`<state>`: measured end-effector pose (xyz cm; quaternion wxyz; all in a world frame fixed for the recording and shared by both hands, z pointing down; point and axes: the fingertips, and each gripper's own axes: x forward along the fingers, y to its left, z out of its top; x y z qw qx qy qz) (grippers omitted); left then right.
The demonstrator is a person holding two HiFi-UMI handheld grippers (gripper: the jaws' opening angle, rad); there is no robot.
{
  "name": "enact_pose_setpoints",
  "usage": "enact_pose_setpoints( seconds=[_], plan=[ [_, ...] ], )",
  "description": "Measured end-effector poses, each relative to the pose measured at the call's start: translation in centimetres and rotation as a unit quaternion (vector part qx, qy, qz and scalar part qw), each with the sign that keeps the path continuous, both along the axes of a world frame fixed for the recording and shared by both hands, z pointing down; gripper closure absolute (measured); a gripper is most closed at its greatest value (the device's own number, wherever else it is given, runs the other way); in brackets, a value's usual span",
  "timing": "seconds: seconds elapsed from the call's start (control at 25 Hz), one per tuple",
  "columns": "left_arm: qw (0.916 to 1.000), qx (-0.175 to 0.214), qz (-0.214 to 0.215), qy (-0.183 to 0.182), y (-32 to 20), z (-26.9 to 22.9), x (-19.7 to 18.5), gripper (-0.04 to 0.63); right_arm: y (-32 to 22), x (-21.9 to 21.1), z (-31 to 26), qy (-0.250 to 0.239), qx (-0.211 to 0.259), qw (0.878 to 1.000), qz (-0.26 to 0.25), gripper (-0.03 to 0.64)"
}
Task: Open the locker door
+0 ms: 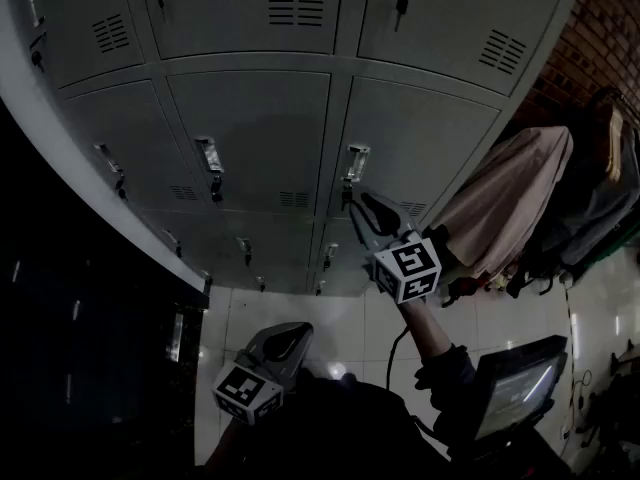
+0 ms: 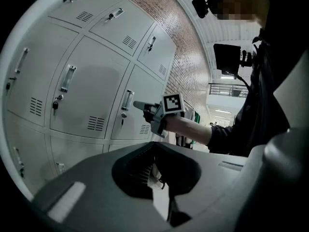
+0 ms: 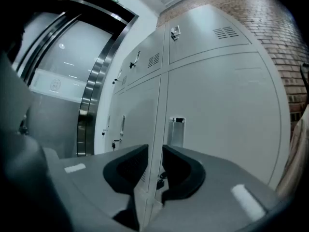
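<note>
Trouble can come mostly from aim. The right gripper points at the bank of grey lockers with its jaws apart and nothing between them. Through the gap only the vertical seam between two doors is seen. The locker door it seems to go for is the one to the right of that seam, and it is closed flush. Its small vertical handle sits at the door's left edge, a little above and to the right of the jaw gap. I judge that a straight push forward would meet the seam or the bare sheet, not the handle, so the jaws would close on nothing or scrape the paint.

Second danger is the grip itself. The handle looks slim and close to the door, so one jaw must pass behind it, and a shallow hold can slip off once the pull begins. Whether the door is locked I cannot tell. If it is, a hard pull would only strain the handle.

With the handle at the left edge, the hinge is probably at the right, so the door may swing toward the pale cloth that hangs beside the bank's right end.

The left gripper hangs low, well apart from the lockers, with its jaws together and empty, so it steadies nothing.
</note>
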<state>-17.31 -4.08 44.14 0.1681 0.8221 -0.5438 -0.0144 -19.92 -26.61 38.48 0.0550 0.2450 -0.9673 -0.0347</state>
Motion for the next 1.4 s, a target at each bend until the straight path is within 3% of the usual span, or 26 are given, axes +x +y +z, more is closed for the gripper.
enact_pose_setpoints(
  seconds=[0.48,0.8,1.08,1.4],
  plan=[
    [0.9999,-0.002,-0.009,0.004,0.8,0.3,-0.8,0.580,-5.7,-4.5,-0.1,0.028,0.013,0.998,0.060,0.523],
    [0.9999,-0.005,-0.013,0.005,1.5,0.2,-0.6,0.580,-5.3,-4.3,0.5,0.002,-0.020,0.999,0.036,0.574],
    [1.0000,0.001,0.004,0.003,1.1,-0.2,0.7,0.580,0.9,-0.4,0.1,-0.028,-0.019,0.999,-0.027,0.568],
    [0.9985,-0.012,0.053,0.005,0.5,0.0,3.9,0.580,6.8,8.4,0.0,-0.053,-0.016,0.998,-0.032,0.560]
  ],
)
